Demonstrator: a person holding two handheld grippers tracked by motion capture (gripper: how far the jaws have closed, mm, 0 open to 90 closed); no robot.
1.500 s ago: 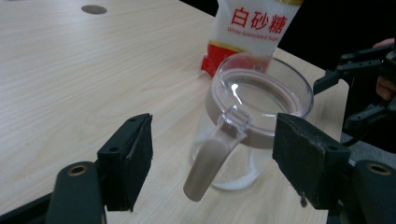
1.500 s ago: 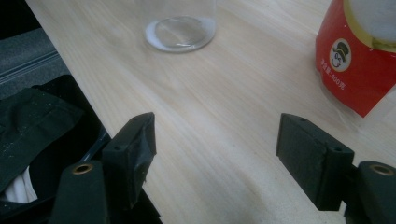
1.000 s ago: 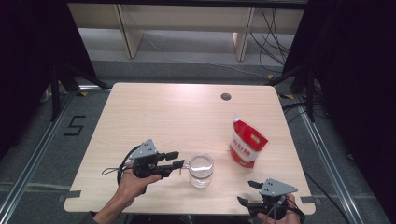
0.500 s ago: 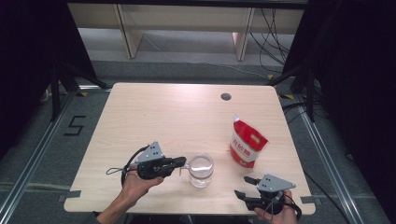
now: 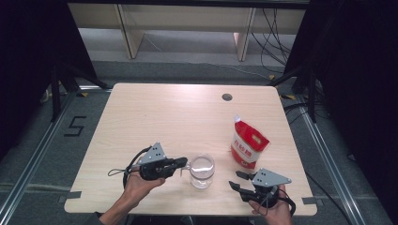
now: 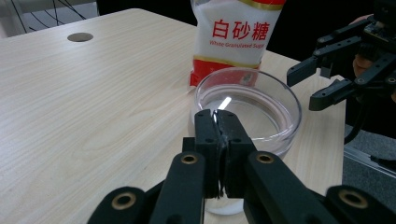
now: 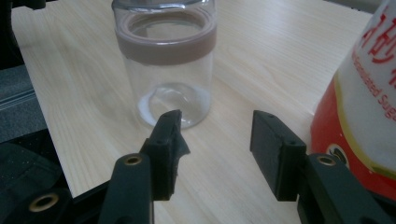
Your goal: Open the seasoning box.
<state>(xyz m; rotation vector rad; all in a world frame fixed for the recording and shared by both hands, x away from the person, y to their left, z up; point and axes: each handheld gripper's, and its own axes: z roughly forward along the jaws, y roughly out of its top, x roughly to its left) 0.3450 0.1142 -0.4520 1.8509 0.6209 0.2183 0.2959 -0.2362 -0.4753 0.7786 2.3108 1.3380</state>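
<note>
A clear glass jar (image 5: 202, 169) with a brown band near its top (image 7: 166, 60) stands near the table's front edge. My left gripper (image 5: 184, 162) reaches it from the left, and its jaws are shut on the near rim of the jar (image 6: 261, 107), pressed together at their tips (image 6: 217, 116). My right gripper (image 5: 236, 180) hovers to the right of the jar, pointing at it. Its jaws (image 7: 217, 126) have just been closing and stand apart with nothing between them. A red and white sugar bag (image 5: 248, 145) stands behind it, to the jar's right.
The light wooden table (image 5: 164, 117) has a round cable hole (image 5: 227, 97) at the back right. The sugar bag (image 7: 364, 93) is close beside my right gripper's right jaw. Across the jar, the right gripper (image 6: 306, 88) faces my left one. The table's front edge lies just under both hands.
My left gripper's jaws went from apart to shut at the jar's rim. The right gripper shifted a little left and up toward the jar, and its jaws narrowed.
</note>
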